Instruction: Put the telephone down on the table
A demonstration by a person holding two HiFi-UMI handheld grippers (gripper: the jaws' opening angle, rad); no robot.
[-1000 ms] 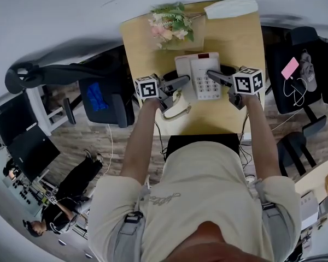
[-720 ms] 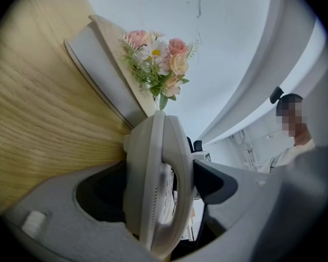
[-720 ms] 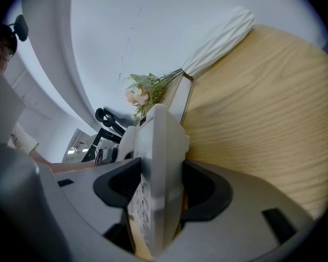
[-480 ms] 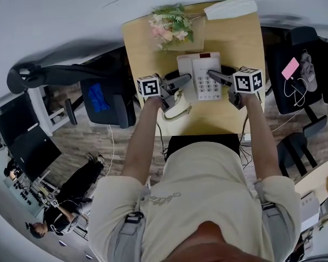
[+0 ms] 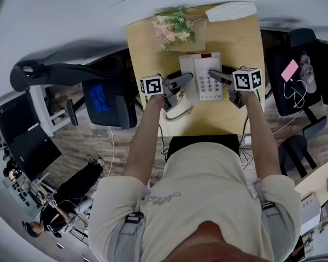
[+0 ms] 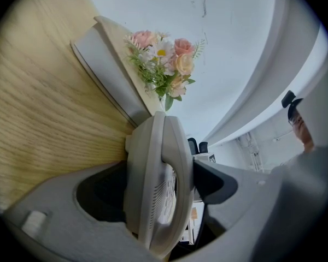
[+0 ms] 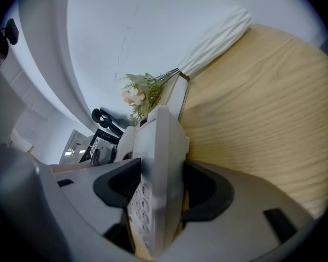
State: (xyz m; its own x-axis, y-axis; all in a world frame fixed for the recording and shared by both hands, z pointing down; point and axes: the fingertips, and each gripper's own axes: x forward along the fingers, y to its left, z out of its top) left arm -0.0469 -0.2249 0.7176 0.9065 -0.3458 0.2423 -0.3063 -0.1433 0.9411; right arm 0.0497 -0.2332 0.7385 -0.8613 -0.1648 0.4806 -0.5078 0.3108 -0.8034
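Observation:
A white desk telephone (image 5: 201, 76) with a grey keypad is over the middle of the wooden table (image 5: 147, 48), handset on its left side. My left gripper (image 5: 185, 81) is shut on the telephone's left side, and the handset edge (image 6: 158, 179) fills the space between its jaws. From the other side my right gripper (image 5: 215, 76) is shut on the keypad side (image 7: 156, 173). A coiled cord (image 5: 178, 108) hangs below the left gripper. I cannot tell whether the base touches the table.
A bunch of pink and white flowers (image 5: 174, 26) lies on a flat box at the table's far edge, beside a white folded bundle (image 5: 231, 9). A black office chair (image 5: 106, 100) stands left of the table, and dark furniture with a pink card (image 5: 290, 68) right.
Both grippers keep their hold on the telephone. The whole scene sits slightly further right in the head view; nothing else has visibly moved.

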